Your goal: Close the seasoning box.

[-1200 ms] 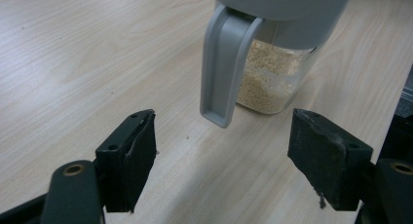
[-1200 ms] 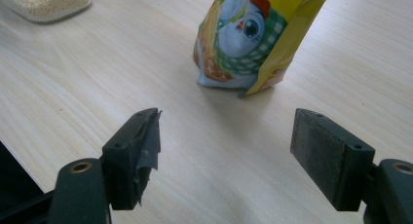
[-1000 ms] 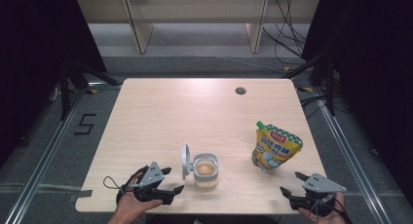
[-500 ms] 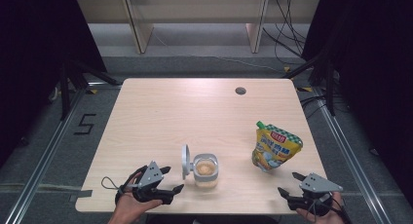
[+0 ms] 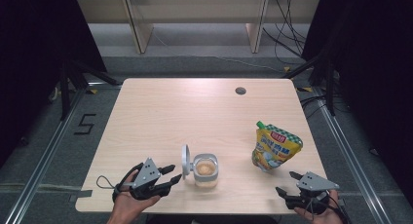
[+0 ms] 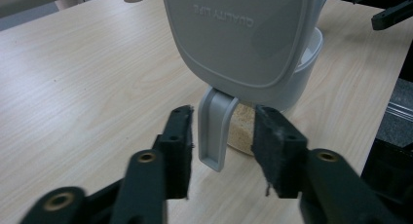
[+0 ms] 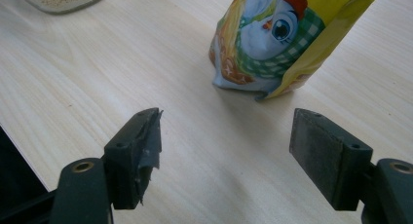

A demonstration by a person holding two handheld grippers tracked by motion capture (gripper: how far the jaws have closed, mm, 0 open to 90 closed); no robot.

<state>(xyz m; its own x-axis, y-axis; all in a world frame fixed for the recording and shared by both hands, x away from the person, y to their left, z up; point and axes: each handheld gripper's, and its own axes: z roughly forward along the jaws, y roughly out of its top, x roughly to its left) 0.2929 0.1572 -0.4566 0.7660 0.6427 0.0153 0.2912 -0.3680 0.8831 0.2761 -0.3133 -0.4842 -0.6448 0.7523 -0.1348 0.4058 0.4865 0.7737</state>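
White lid latch [image 6: 214, 131] btwn left hand-held gripper [image 6: 221, 141] jaws, closing, untouched.

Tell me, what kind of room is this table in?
Probably a lab recording bay: a bare wooden table inside a metal frame, loose cables on grey floor, and a taped floor mark.

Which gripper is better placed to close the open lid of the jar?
Left. The left gripper already has the lid's tab between its jaws, which have just been closing, beside the jar. The right gripper sits open near the yellow pouch.
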